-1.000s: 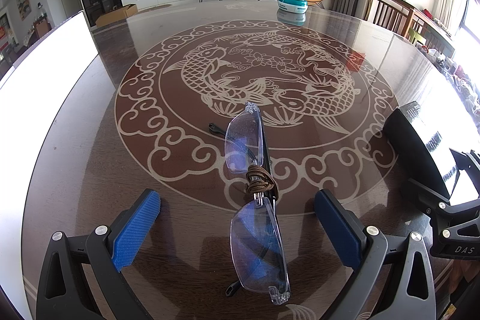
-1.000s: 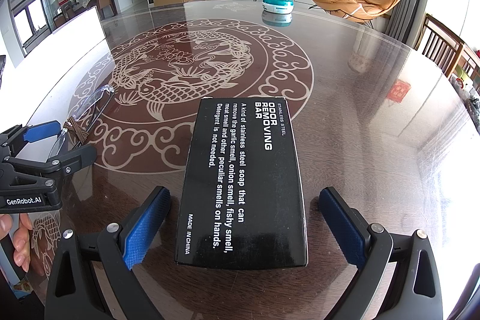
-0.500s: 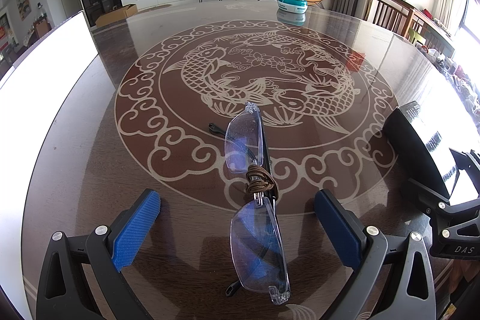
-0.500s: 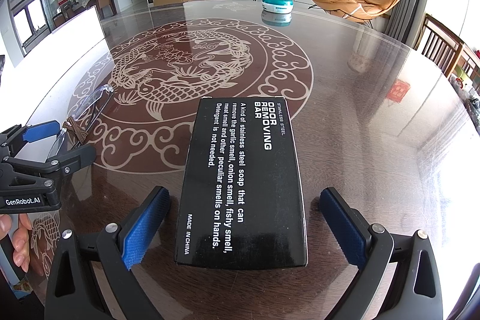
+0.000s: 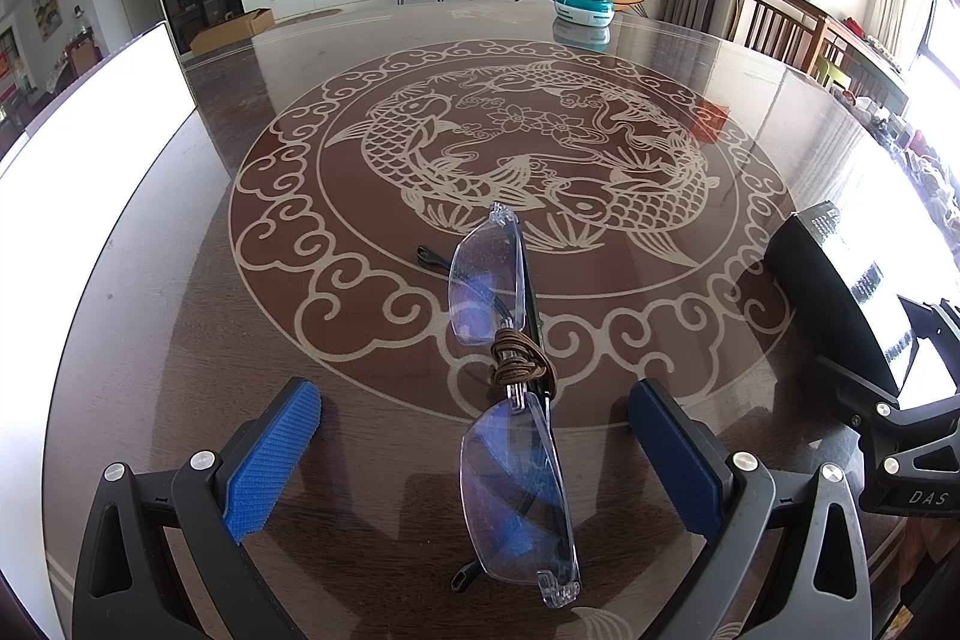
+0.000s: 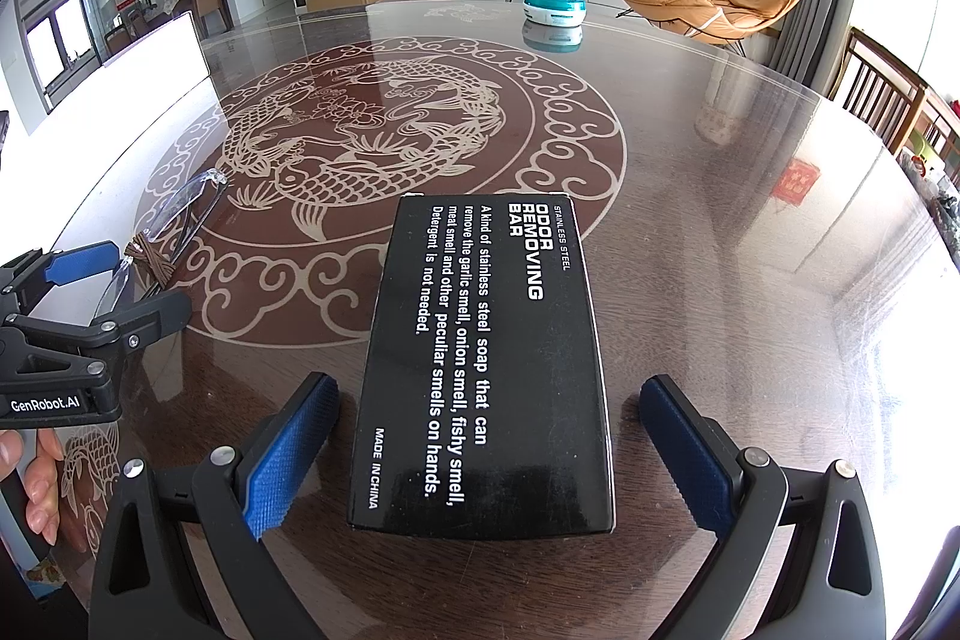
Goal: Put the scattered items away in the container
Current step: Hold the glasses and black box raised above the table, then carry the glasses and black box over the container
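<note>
The left gripper (image 5: 474, 451) is released, its ribbed blue pads spread wide either side of the folded rimless glasses (image 5: 510, 376), which lie lengthwise down the lower centre of its frame with a brown cord (image 5: 519, 361) knotted round the bridge, probably lined up this way so the pads can close across the thin lenses. The right gripper (image 6: 489, 451) is likewise released, straddling the flat, matte black box (image 6: 489, 370) printed "odor removing bar" at lower centre of its frame. Both items rest on the glossy brown table (image 6: 750, 232); a white-and-teal container (image 6: 555, 4) sits at upper centre.
</note>
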